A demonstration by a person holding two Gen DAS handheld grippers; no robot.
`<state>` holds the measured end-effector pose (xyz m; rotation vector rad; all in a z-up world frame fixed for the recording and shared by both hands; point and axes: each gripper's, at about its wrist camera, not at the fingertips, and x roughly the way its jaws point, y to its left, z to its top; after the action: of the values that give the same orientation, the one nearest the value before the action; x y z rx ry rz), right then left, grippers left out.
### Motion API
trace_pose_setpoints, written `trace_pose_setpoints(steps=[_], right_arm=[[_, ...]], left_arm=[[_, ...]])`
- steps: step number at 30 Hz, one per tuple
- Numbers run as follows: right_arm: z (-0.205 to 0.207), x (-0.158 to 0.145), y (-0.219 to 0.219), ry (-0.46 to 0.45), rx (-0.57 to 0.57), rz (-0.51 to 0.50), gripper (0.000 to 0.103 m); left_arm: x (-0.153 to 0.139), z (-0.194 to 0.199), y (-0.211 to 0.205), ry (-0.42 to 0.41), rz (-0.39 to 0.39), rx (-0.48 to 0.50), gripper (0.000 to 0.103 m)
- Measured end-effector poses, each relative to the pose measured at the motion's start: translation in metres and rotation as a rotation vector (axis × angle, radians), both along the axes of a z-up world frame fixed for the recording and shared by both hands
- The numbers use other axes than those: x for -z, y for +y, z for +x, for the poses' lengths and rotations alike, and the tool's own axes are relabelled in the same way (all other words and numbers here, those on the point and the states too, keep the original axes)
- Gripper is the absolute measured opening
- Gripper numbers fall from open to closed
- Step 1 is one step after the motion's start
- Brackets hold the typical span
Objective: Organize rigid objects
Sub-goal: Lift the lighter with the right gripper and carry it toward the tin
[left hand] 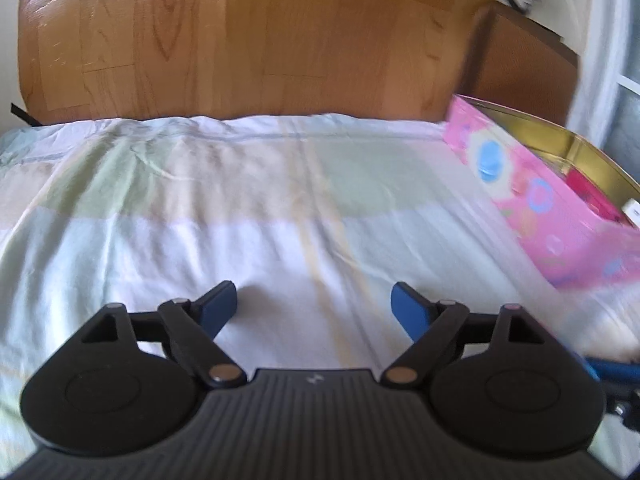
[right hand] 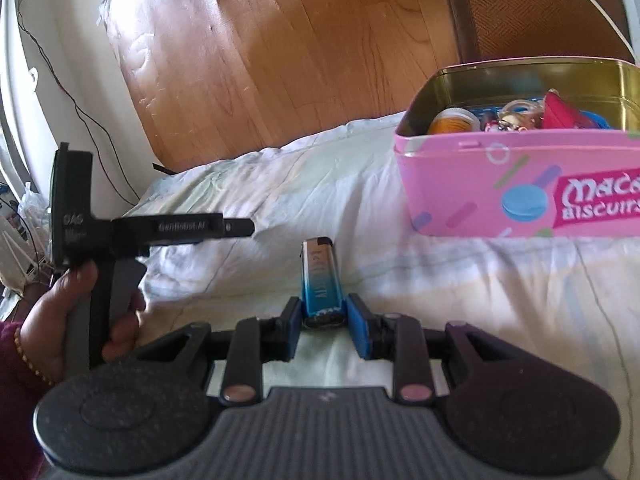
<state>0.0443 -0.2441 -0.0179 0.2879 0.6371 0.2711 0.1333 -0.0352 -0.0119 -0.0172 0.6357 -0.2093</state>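
My right gripper (right hand: 322,312) is shut on a blue and silver lighter (right hand: 320,280), held by its lower end above the bedsheet, pointing forward. A pink biscuit tin (right hand: 516,184) stands open to the right ahead, with several small items inside. The tin also shows in the left wrist view (left hand: 536,204) at the right edge. My left gripper (left hand: 314,304) is open and empty over the pale sheet (left hand: 240,208). The left gripper body also shows in the right wrist view (right hand: 100,240), held by a hand at the left.
The bed's far edge drops to a wooden floor (right hand: 280,40). A brown woven stool (right hand: 532,4) stands behind the tin. Cables (right hand: 80,112) run along the white wall at the left.
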Motion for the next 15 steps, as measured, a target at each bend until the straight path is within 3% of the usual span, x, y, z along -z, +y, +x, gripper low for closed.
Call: trace_pose_setpoints(steps=[3, 13, 15], right_arm=[[-0.006, 0.001, 0.0, -0.002, -0.004, 0.005, 0.025], [-0.005, 0.011, -0.025, 0.036, -0.002, 0.193, 0.025], [-0.004, 0.014, -0.032, 0.047, -0.004, 0.241, 0.025]], left_arm=[[-0.004, -0.018, -0.011, 0.032, -0.047, 0.053, 0.086], [-0.005, -0.033, -0.037, 0.288, -0.465, 0.193, 0.073], [-0.005, -0.033, -0.047, 0.289, -0.465, 0.194, 0.072]])
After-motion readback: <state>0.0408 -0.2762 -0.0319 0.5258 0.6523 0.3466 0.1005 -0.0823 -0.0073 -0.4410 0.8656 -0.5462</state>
